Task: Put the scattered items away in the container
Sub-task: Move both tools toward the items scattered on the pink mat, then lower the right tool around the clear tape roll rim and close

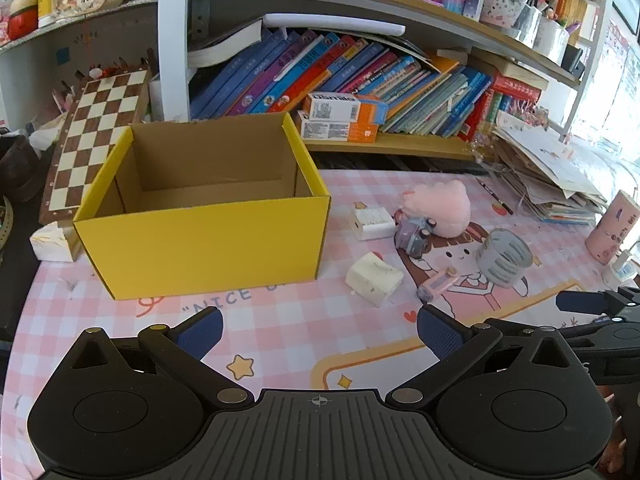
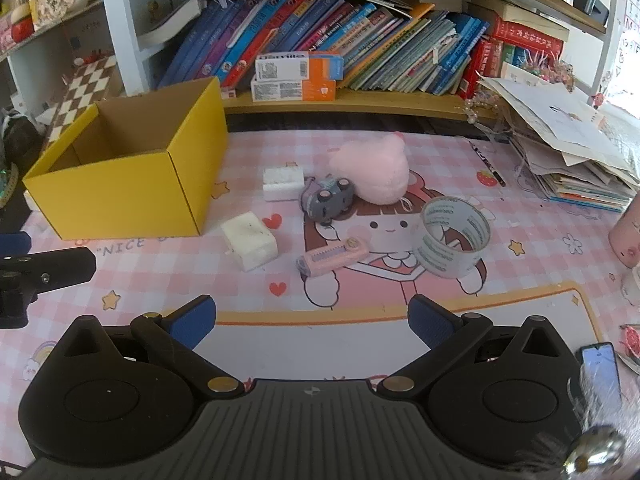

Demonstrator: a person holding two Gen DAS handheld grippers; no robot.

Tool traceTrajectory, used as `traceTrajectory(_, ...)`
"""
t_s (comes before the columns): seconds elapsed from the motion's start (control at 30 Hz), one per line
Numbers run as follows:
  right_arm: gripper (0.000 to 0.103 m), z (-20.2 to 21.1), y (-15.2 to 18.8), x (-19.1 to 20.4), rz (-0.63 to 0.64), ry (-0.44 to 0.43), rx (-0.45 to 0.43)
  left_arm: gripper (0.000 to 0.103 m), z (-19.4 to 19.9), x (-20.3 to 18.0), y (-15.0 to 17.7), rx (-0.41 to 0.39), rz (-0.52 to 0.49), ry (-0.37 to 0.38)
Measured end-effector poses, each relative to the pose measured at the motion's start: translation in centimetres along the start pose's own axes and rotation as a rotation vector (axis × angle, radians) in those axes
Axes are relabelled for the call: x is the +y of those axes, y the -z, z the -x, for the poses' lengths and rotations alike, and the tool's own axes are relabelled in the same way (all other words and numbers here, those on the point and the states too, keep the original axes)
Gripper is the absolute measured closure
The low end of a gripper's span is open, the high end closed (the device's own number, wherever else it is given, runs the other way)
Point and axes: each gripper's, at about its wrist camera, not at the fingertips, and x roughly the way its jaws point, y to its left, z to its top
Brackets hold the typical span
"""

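Both grippers, left and right, jaws wide, empty. Yellow box ahead-left of left jaws; tape roll, charger ahead of right.

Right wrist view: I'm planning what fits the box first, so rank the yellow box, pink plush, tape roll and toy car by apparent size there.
1. yellow box, clearly largest.
2. pink plush and tape roll: look alike, and the roll sits nearer the camera, so unranked.
3. toy car, smallest.
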Motion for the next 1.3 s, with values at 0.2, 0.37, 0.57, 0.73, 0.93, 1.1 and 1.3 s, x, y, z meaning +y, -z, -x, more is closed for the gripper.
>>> traceTrajectory(0.2,0.000,0.5,-0.5,-0.4,-0.005,0.018,-0.056,0.000,-0.1,0.0,-0.4,0.001,0.006,-0.013)
traceTrajectory(0.37,0.000,0.8,-0.8,-0.7,0.011,0.034,-0.093,0.000,-0.3,-0.1,-0.6,0.004,0.018,-0.001)
traceTrajectory(0.57,0.000,0.7,-0.9,-1.5,0.013,0.029,-0.128,0.000,-0.6,-0.7,-1.2,-0.014,-0.017,-0.009)
traceTrajectory(0.73,0.000,0.4,-0.8,-2.6,-0.009,0.025,-0.135,0.000,-1.2,-1.6,-1.5,-0.018,-0.039,-0.013)
traceTrajectory(0.93,0.000,0.1,-1.0,-5.0,-0.066,0.022,-0.146,0.000,-2.1,-2.8,-1.8,-0.025,-0.056,0.018)
traceTrajectory(1.1,0.002,-0.3,-1.1,-6.3,-0.065,0.035,-0.148,0.000,-2.9,-3.9,-2.0,-0.024,-0.085,0.031)
traceTrajectory(1.3,0.013,-1.5,-1.1,-7.4,-0.066,0.018,-0.110,0.000,-4.9,-4.8,-2.0,0.025,-0.102,0.037)
